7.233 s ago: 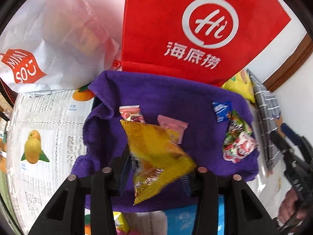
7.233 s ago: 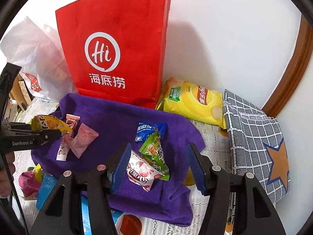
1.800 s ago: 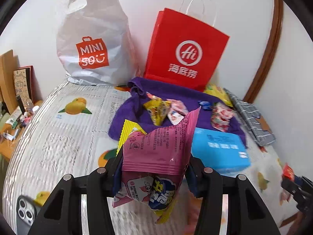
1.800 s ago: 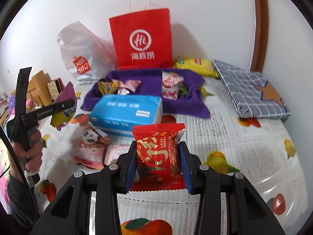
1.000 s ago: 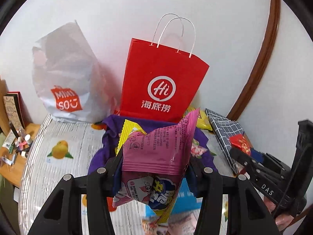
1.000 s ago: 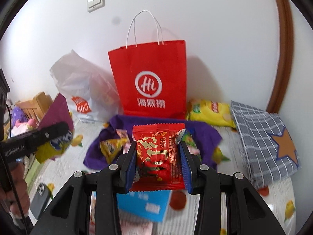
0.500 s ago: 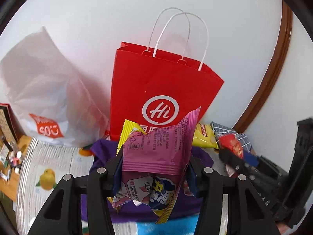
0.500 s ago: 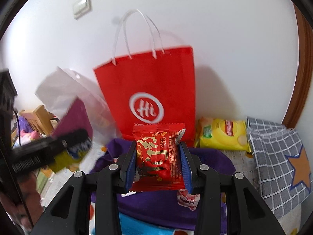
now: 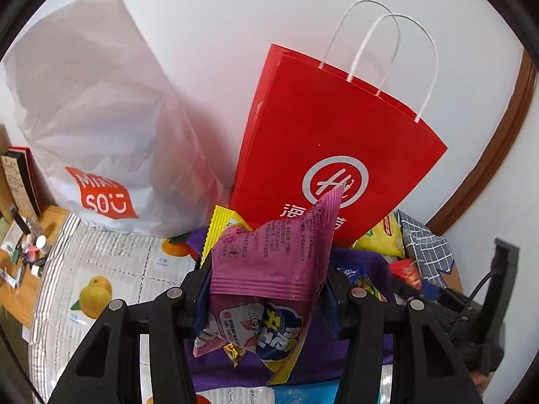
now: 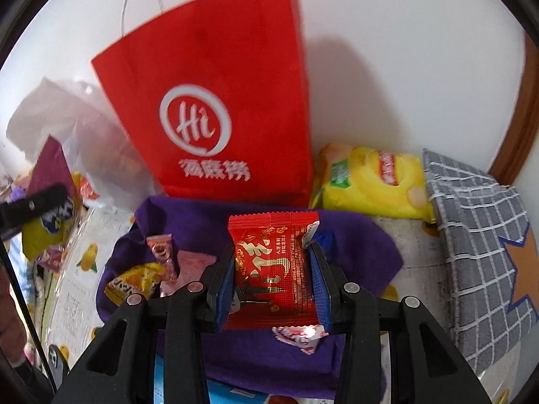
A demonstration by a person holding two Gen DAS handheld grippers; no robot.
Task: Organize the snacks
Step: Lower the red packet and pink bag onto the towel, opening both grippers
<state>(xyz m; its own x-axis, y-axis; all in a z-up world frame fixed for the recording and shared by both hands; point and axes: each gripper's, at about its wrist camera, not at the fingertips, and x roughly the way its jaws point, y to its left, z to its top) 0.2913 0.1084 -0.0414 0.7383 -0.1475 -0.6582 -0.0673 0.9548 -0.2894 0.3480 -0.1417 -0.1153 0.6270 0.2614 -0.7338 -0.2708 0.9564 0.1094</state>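
Over the purple towel (image 9: 303, 363), seen from the left wrist view, the left gripper (image 9: 266, 289) has its fingers closed on a pink snack packet (image 9: 269, 262), with a yellow wrapper (image 9: 219, 225) pinched in alongside it. The packet hangs above the towel, in front of the red paper bag (image 9: 323, 141) that stands at the towel's far edge. A white plastic bag (image 9: 101, 128) stands left of the towel on the fruit-print cloth (image 9: 107, 269). Off the towel's right side the right gripper (image 9: 409, 277) shows with something red in it, though too blurred to read.

From the right wrist view, the right gripper (image 10: 273, 276) has its fingers shut on a red snack packet (image 10: 273, 269), also held above the purple towel (image 10: 353, 245). Already lying on the towel's left part are a yellow packet (image 10: 134, 281) and two pink ones (image 10: 192, 262), and a red-and-white candy packet (image 10: 303, 335) lies just under the held one. A yellow chip bag (image 10: 374, 181) rests behind the towel's right corner, off it, beside a grey checked cloth (image 10: 478, 242). At the left edge the left gripper (image 10: 33, 205) carries its load above the surface.

Judging by this, gathering is partly done: several snacks are collected on the towel, two or three more are in hand awaiting release, and the chip bag at least remains outside. Whether snacks are meant to end on the towel or inside the red bag, I cannot tell.
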